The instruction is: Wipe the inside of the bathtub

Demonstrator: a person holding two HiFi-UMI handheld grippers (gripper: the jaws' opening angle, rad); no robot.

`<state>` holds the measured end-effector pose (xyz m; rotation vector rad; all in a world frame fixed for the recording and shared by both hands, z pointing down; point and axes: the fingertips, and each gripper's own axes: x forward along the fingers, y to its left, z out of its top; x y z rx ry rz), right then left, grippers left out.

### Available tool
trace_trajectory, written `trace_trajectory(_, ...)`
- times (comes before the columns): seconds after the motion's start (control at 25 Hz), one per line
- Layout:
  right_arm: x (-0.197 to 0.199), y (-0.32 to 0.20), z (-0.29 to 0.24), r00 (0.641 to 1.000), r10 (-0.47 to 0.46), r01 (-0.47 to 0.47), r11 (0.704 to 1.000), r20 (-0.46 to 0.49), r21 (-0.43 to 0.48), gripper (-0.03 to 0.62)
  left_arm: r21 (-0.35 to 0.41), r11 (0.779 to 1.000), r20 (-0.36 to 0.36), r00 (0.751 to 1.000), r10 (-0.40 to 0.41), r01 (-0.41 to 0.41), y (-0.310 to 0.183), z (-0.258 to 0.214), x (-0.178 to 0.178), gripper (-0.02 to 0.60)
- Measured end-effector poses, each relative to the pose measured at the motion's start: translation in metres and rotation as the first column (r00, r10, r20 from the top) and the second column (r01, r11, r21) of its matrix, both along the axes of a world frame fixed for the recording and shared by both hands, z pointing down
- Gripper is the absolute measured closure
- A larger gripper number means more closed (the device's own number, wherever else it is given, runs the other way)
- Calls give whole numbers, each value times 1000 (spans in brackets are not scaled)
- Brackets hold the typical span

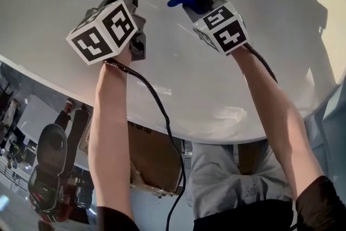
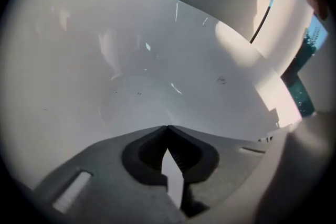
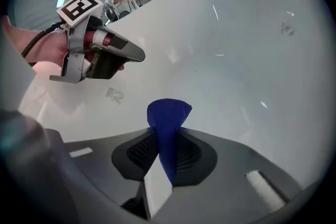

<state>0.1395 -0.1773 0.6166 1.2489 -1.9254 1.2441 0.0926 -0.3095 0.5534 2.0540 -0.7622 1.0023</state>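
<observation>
1. Right gripper point(image 3: 167, 134): jaws clamped on a blue cloth point(image 3: 168, 113). A folded, fan-shaped tuft sticks out past the tips, long axis in line with the jaws
2. Left gripper point(image 2: 167, 131): jaws pressed together, nothing between them. Held just beside the right one, on its left
3. Bathtub point(image 1: 216, 78): inner wall lies straight ahead of the tuft and fills both gripper views. Whether cloth touches wall: cannot tell
4. Judgement: the right hand is the wiping hand; the tuft needs pushing forward to flatten on the wall
5. Materials: cloth soft, fine knobbly weave; tub smooth, glossy white, curved, with glints and sunlit patches; gripper bodies matt grey
</observation>
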Motion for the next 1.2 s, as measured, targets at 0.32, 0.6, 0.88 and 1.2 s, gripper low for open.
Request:
trace_trajectory(0.32, -30, 4, 74, 998, 10, -5, 996, 55, -91, 526, -10, 999, 1, 999, 36, -36, -9, 42, 9, 578)
trace_trajectory(0.6, -59, 26, 116, 996, -9, 25, 983, 88, -180, 526, -48, 997, -7, 998, -58, 58, -14, 56, -5, 578)
trace_trajectory(0.88, -85, 36, 133, 989, -12, 47, 971, 147, -233, 526, -70, 994, -8, 996, -85, 84, -14, 61, -9, 578)
trace_trajectory(1.2, -113, 49, 120, 962, -10, 90, 955, 273, -282, 528, -133, 983, -22, 991, -133, 129, -16, 58, -6, 578)
